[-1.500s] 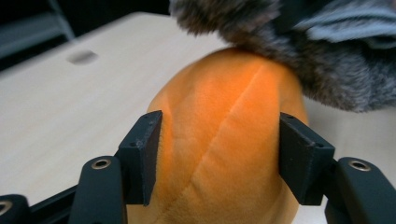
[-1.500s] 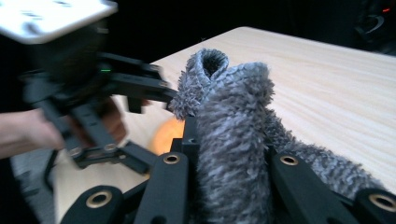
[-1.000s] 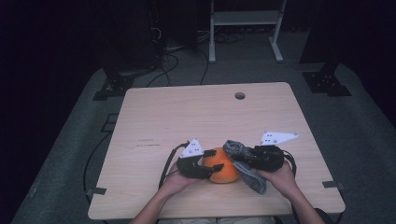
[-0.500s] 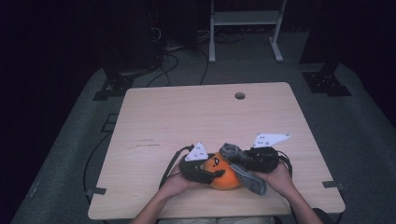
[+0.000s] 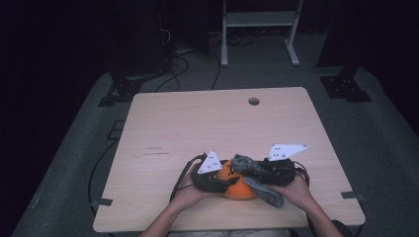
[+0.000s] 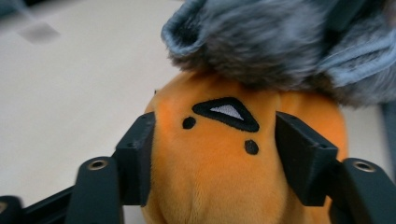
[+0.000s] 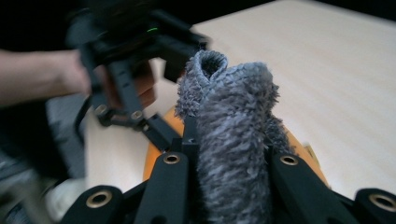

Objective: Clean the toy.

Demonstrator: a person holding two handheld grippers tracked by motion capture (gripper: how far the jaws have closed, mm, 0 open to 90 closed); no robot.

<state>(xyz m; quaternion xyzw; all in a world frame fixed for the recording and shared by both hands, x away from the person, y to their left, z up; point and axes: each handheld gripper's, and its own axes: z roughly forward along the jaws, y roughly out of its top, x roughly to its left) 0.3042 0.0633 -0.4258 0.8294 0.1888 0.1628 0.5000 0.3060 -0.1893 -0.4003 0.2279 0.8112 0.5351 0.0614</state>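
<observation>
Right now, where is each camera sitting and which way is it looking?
High view: sits above the person's side, looking forward and down on the table; both forearms, the left gripper and right gripper show.
Left gripper view: rides the left gripper, looking along its fingers, pressed on the orange plush toy.
Right gripper view: rides the right gripper, looking along its fingers, shut on the grey fuzzy cloth; the other hand shows beyond.
All views share the toy and cloth.
</observation>
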